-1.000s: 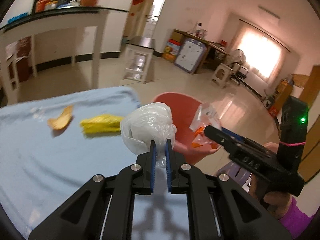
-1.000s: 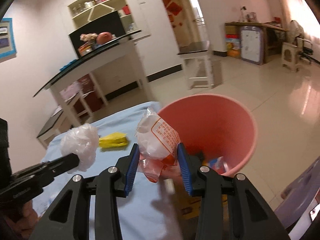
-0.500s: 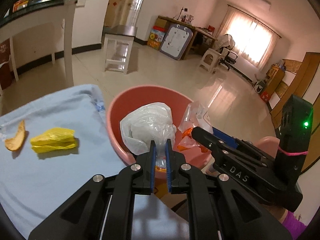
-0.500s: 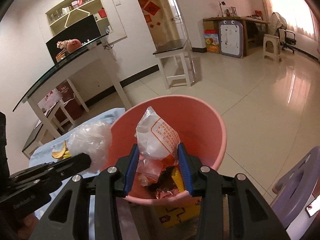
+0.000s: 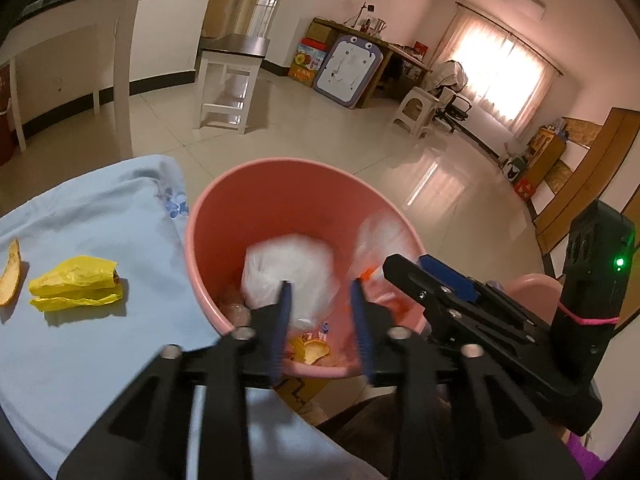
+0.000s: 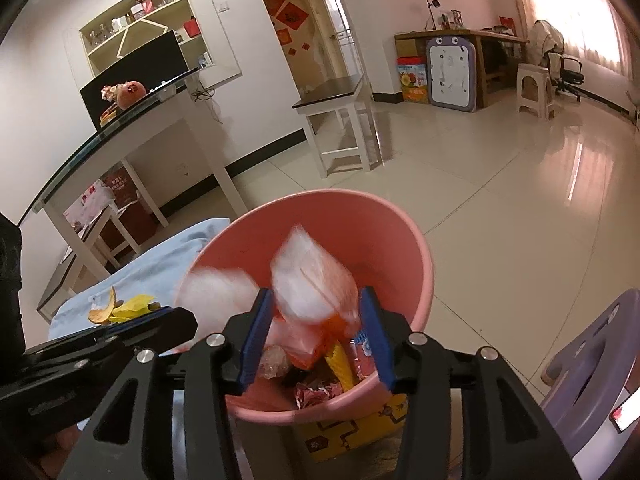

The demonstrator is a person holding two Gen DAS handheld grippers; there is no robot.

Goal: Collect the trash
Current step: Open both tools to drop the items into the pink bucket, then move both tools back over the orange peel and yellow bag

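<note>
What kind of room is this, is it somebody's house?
Most likely a home living room: glossy tiled floor, curtained window, a plastic stool, and a pink bin beside a cloth-covered table.

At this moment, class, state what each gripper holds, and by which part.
Nothing. The left gripper has just been opening, dropping the white plastic bag; the right gripper has also just been opening, releasing the printed wrapper. Both fall, blurred, into the pink bin.

Two close wrist views angled down into one shared pink bin [image 5: 224, 216] [image 6: 416, 248].
</note>
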